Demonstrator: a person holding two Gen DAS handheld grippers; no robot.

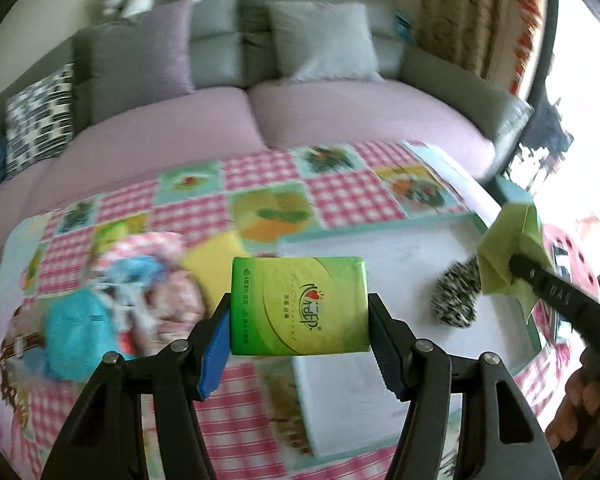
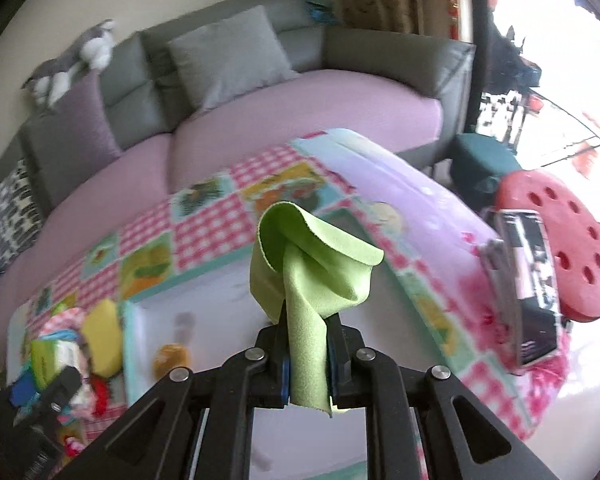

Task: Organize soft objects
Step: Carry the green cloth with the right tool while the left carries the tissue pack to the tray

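My left gripper [image 1: 300, 316] is shut on a green tissue pack [image 1: 300, 304] and holds it above the near edge of a white tray with a teal rim [image 1: 364, 236]. My right gripper [image 2: 307, 344] is shut on a light green cloth [image 2: 312, 264], held above the same tray [image 2: 128, 320]; the cloth also shows in the left wrist view [image 1: 508, 256]. A black-and-white patterned soft object [image 1: 456, 296] lies in the tray. A pile of colourful soft items [image 1: 140, 292] and a yellow sponge [image 1: 216, 268] lie left of the tray.
The table has a pink checked picture cloth [image 1: 260, 176]. A sofa with pink seats and grey cushions [image 1: 320, 44] stands behind. A red perforated stool [image 2: 560, 240] with a phone [image 2: 528, 280] stands at the right. A small orange object [image 2: 170, 358] lies in the tray.
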